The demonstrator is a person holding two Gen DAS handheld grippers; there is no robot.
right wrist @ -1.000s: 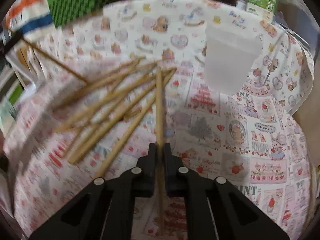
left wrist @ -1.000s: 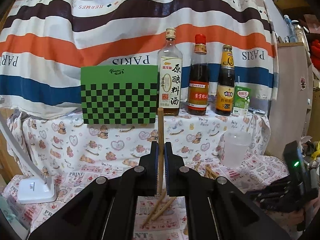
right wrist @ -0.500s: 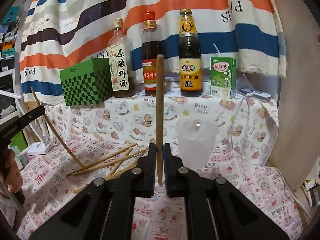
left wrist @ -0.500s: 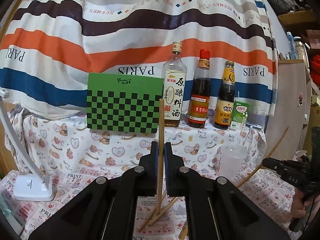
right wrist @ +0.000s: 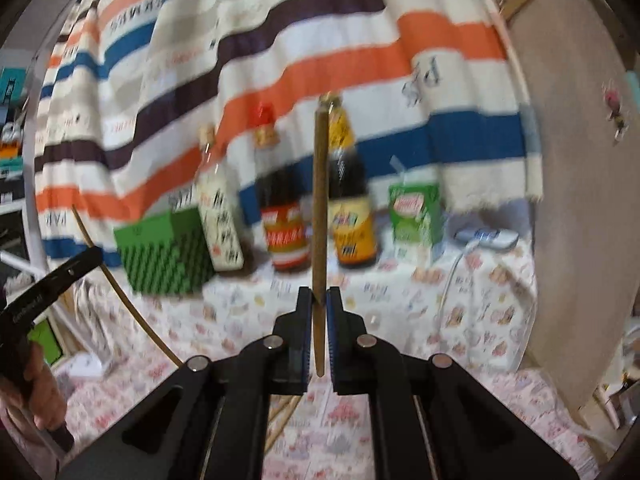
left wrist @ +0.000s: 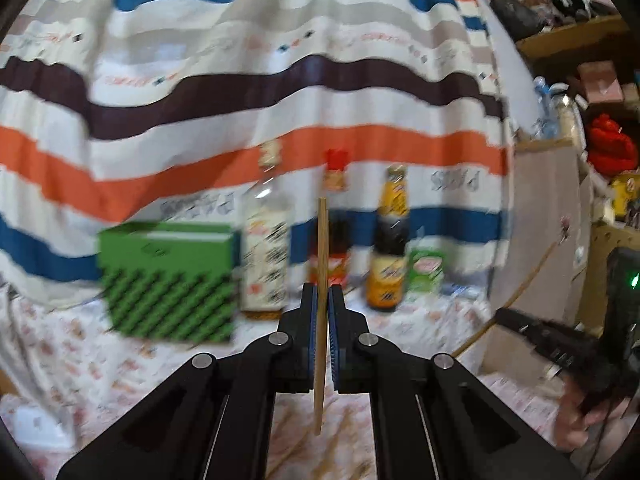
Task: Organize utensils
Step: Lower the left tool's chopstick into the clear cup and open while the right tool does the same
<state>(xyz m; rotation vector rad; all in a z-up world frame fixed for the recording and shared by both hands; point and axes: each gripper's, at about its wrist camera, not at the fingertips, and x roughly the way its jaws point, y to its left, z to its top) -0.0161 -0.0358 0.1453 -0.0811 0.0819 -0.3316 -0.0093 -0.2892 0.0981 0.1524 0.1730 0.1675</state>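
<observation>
A: What does the left gripper (left wrist: 319, 320) hold?

B: A thin chopstick (left wrist: 321, 312). The jaws are clamped on it in the lower middle of the frame. The stick stands upright; it goes above the fingertips and also hangs below them.

A: And the right gripper (right wrist: 319, 312)?

B: It is the same. It is closed tight on a darker stick (right wrist: 320, 216), upright in the centre of its view. The top end comes in front of the dark bottle (right wrist: 352, 184).

A: Do the views show the other tool?

B: Yes. In the left view the right gripper is at the right edge, with its stick going up toward the upper right. In the right view the left gripper is at the left edge, with a hand (right wrist: 42, 392) below it, and its stick leans across the lower left.

A: Where are the other chopsticks?

B: A few loose sticks (right wrist: 282, 416) lie on the cloth (right wrist: 440, 320) at the bottom of the right view, partly hidden behind the fingers. Both pictures are blurred.

A: And behind?

B: A green box (right wrist: 166, 252), three bottles, a green carton (right wrist: 416, 216), and a striped sheet (left wrist: 240, 92).
</observation>
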